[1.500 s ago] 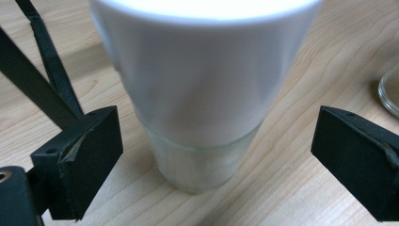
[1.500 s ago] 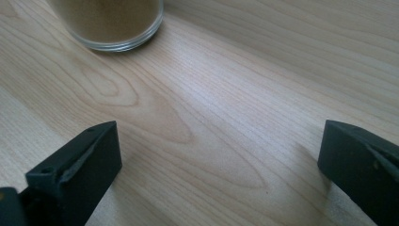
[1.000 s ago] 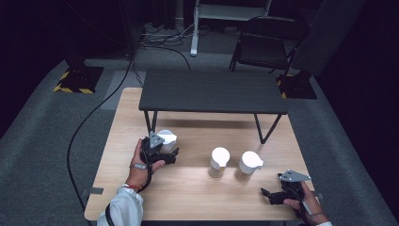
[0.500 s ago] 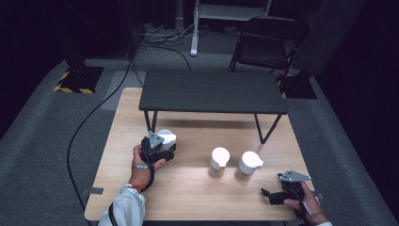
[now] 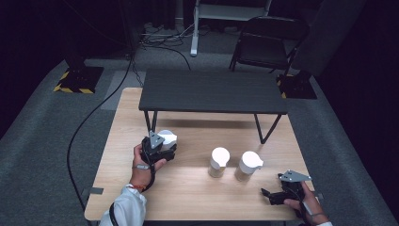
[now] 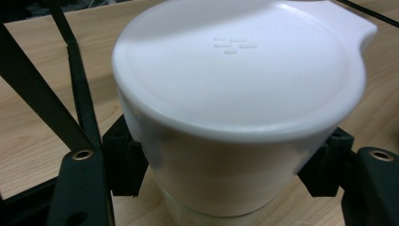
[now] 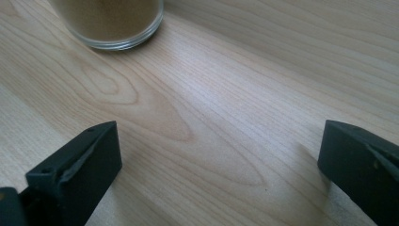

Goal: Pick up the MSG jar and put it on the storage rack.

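- A pale, light-grained wooden table top (image 5: 197,188) takes up the near part of the room, lit brightly from above.
- On it stands a low, dark grey rectangular bench (image 5: 212,92) with thin black metal legs, throwing a soft shadow onto the wood beneath.
- The floor is grey carpet (image 5: 47,141), fading into darkness at the edges.
- A black folding chair (image 5: 268,44) stands beyond the table, to the right.
- A white metal stand (image 5: 195,28) rises at the back, with black cables (image 5: 160,42) tangled around its foot.
- A black base with yellow-and-black hazard stripes (image 5: 77,80) sits at the left; a similar one (image 5: 295,85) sits at the right.
- A long black cable (image 5: 84,127) curves over the carpet.
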